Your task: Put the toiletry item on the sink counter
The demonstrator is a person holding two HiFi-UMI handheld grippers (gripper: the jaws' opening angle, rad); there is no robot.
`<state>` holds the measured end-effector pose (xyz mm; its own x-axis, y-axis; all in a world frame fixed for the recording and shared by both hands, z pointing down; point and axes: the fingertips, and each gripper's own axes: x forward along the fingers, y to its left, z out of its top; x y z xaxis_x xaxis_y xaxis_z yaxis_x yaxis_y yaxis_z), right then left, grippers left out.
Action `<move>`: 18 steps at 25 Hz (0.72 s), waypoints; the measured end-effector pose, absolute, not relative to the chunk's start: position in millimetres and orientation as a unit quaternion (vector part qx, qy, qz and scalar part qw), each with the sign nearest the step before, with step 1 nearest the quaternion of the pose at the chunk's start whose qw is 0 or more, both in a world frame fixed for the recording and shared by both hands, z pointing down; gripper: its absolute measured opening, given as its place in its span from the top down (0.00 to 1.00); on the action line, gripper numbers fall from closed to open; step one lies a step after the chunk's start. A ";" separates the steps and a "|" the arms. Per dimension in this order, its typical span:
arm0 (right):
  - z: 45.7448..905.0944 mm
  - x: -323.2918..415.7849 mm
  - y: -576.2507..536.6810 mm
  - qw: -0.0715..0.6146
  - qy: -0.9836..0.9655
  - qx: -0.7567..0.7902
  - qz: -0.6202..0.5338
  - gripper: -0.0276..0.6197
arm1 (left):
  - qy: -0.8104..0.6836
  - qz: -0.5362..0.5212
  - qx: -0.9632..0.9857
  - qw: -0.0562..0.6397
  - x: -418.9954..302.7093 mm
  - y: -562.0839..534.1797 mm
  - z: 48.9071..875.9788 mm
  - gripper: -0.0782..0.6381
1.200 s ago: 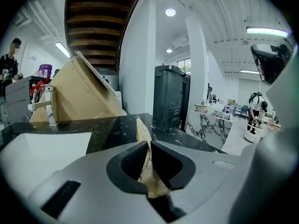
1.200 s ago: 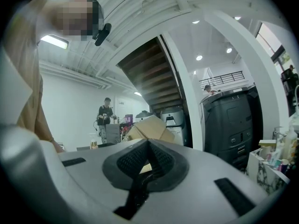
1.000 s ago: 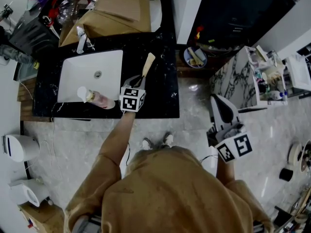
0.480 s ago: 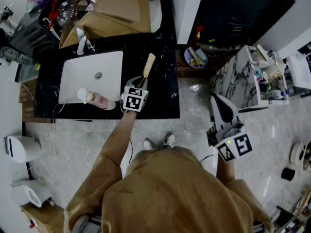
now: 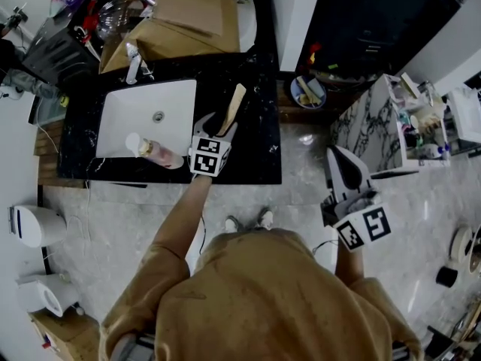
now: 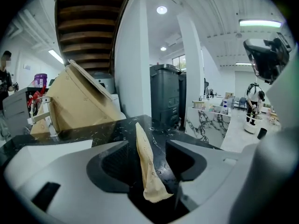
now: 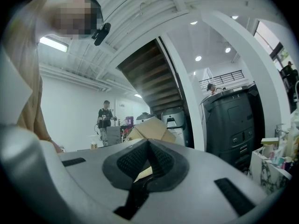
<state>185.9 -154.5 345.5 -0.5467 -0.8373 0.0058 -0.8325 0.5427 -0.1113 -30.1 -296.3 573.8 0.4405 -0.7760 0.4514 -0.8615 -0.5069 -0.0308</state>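
The toiletry item is a long flat thing in tan paper wrap. It lies on the black marbled sink counter, to the right of the white basin. My left gripper sits low over the counter, its jaws opening. In the left gripper view the item's near end lies between the spread pads, and neither pad presses on it. My right gripper hangs over the floor to the right, away from the counter. Its jaws are shut with nothing in them.
A pink bottle lies across the basin's front rim. A faucet and a cardboard box stand behind the basin. To the right are a bowl with items and a marble-topped unit.
The left gripper's jaws have spread apart and let go of the tan item, which now lies on the counter. The right gripper has stayed where it was.
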 end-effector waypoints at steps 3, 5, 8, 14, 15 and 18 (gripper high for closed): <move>342.8 180.2 -155.1 0.028 0.883 -0.467 -0.048 0.95 | -0.491 0.197 0.843 0.099 -31.1 -291.7 562.4 0.57; 342.1 177.5 -155.2 0.031 0.885 -0.462 -0.047 0.95 | -0.495 0.185 0.843 0.096 -32.0 -288.5 553.6 0.57; 342.5 171.9 -155.3 0.034 0.889 -0.454 -0.048 0.95 | -0.503 0.161 0.844 0.092 -35.8 -285.4 536.7 0.57; 341.0 158.6 -156.2 0.038 0.897 -0.438 -0.046 0.95 | -0.519 0.132 0.842 0.073 -45.7 -276.4 498.4 0.59; 339.9 156.4 -156.3 0.039 0.898 -0.435 -0.046 0.95 | -0.523 0.131 0.839 0.073 -48.9 -274.2 493.3 0.61; 337.2 151.4 -157.3 0.042 0.902 -0.428 -0.043 0.95 | -0.534 0.121 0.834 0.064 -57.3 -265.9 470.3 0.73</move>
<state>151.4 -157.3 337.2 -0.6296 -0.7759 -0.0386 -0.7689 0.6295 -0.1124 -57.3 -265.9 470.3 0.3998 -0.8755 0.2713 -0.9068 -0.4210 -0.0226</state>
